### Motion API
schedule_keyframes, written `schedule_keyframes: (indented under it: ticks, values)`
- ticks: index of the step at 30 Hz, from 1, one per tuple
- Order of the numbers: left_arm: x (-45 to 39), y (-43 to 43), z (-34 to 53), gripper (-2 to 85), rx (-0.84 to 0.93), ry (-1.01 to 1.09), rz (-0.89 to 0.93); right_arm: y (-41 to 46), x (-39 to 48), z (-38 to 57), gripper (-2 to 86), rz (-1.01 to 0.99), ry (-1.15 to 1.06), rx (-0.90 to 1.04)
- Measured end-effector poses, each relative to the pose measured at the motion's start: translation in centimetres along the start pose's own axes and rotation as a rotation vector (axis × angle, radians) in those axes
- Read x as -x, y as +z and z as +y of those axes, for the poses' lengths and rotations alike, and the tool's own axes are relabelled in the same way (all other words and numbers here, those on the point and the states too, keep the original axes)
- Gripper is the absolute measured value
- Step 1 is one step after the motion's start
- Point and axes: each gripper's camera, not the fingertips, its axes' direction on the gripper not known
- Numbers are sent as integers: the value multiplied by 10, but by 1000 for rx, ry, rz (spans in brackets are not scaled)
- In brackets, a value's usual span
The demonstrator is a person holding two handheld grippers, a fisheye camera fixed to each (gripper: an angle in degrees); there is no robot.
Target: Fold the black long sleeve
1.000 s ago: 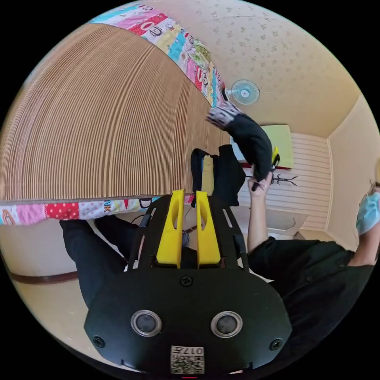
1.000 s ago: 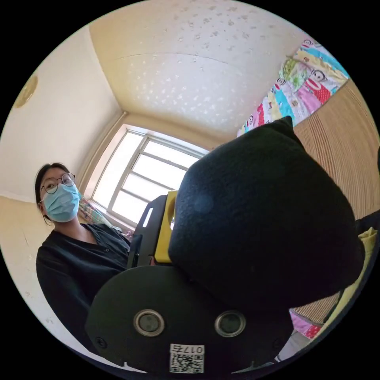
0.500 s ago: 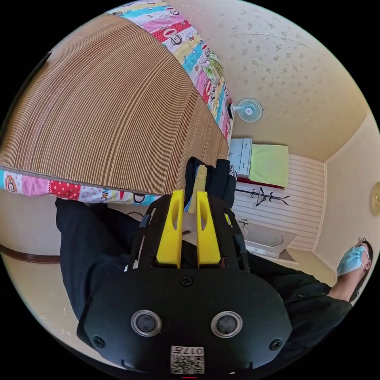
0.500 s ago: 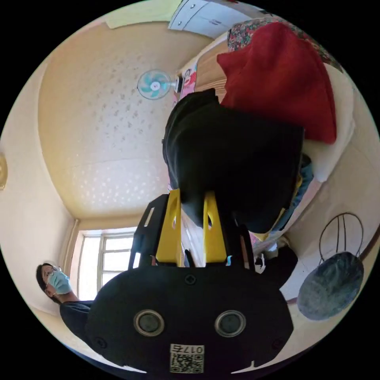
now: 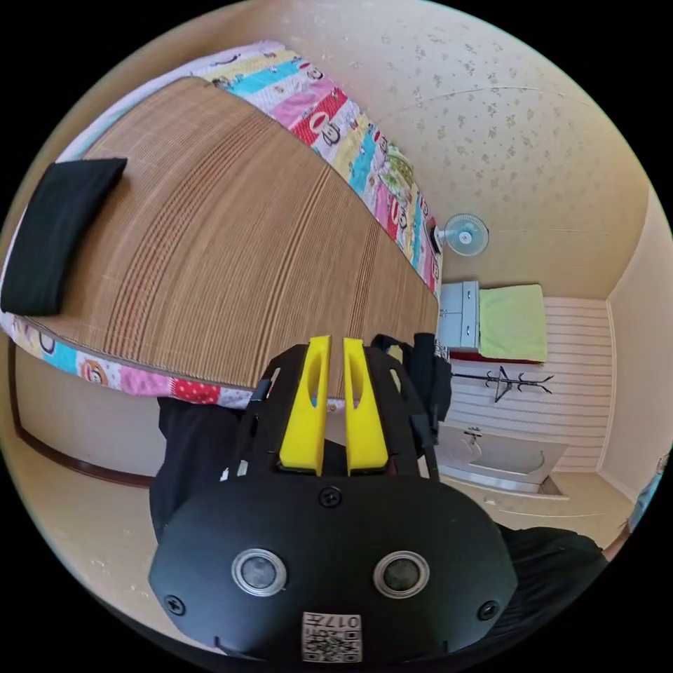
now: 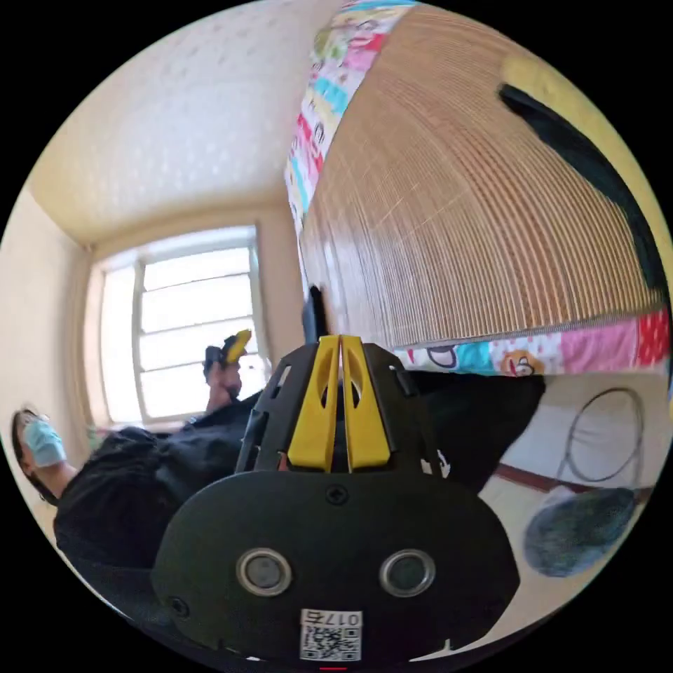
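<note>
In the left gripper view, the left gripper (image 5: pixel 331 345) sits at lower centre with its yellow jaws nearly together, a narrow gap between them and nothing held, while the folded black long sleeve (image 5: pixel 59 233) lies at the upper left of the frame on the woven mat (image 5: pixel 231 259) near the bed's edge. In the right gripper view, the right gripper (image 6: pixel 340 342) has its jaws closed together, empty, and the black long sleeve (image 6: pixel 589 175) lies along the upper right of the frame on the mat. The other gripper (image 6: pixel 235 347), yellow-tipped, appears at left centre before the window (image 6: pixel 189 315).
</note>
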Motion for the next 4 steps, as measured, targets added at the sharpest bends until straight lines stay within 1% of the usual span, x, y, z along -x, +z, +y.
schedule_keyframes:
  ticks: [1,2,3,4]
  values:
    - [-1,-14,-11,40,-27,12,-17,28,42,-24,3,307,-75,200]
    - [-1,-27,-21,39,-50,22,-40,44,58,-33,3,458,-99,296]
    - [0,-33,-26,38,-59,26,-53,77,79,-47,3,729,-123,474]
    - [5,-44,-37,38,-76,35,-88,91,85,-52,3,845,-126,542]
